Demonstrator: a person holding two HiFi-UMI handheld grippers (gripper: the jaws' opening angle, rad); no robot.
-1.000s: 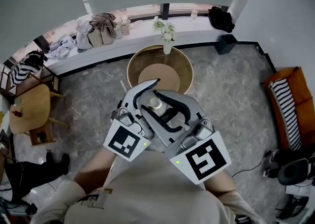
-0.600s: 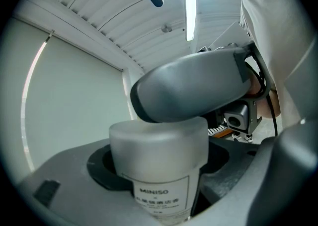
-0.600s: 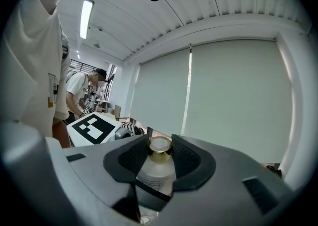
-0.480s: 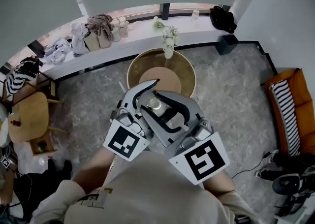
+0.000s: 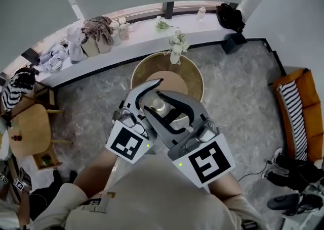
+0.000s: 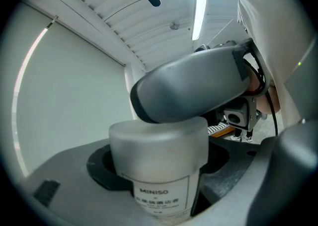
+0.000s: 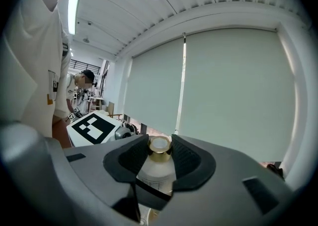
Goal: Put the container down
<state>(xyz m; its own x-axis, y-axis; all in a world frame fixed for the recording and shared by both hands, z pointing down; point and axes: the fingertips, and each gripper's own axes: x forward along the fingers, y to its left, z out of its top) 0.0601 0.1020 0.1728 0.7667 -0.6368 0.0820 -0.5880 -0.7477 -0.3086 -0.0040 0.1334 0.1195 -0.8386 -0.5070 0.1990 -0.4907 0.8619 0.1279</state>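
The container is a frosted bottle with a gold neck, held up in the air over a round wooden table. Both grippers meet on it in the head view. My left gripper is shut on the frosted body, which fills the gap between its jaws. My right gripper comes in from the other side. Its black pads are shut on the gold neck, and one of its grey jaws crosses above the bottle in the left gripper view.
A vase of white flowers stands at the far rim of the round table. Bags and cloths lie on the curved ledge behind. An orange sofa is at the right, and a small wooden table at the left.
Both grippers keep the same hold on the container. The room in the head view has drifted a little, with the ledge sliding left and the round table slightly right.
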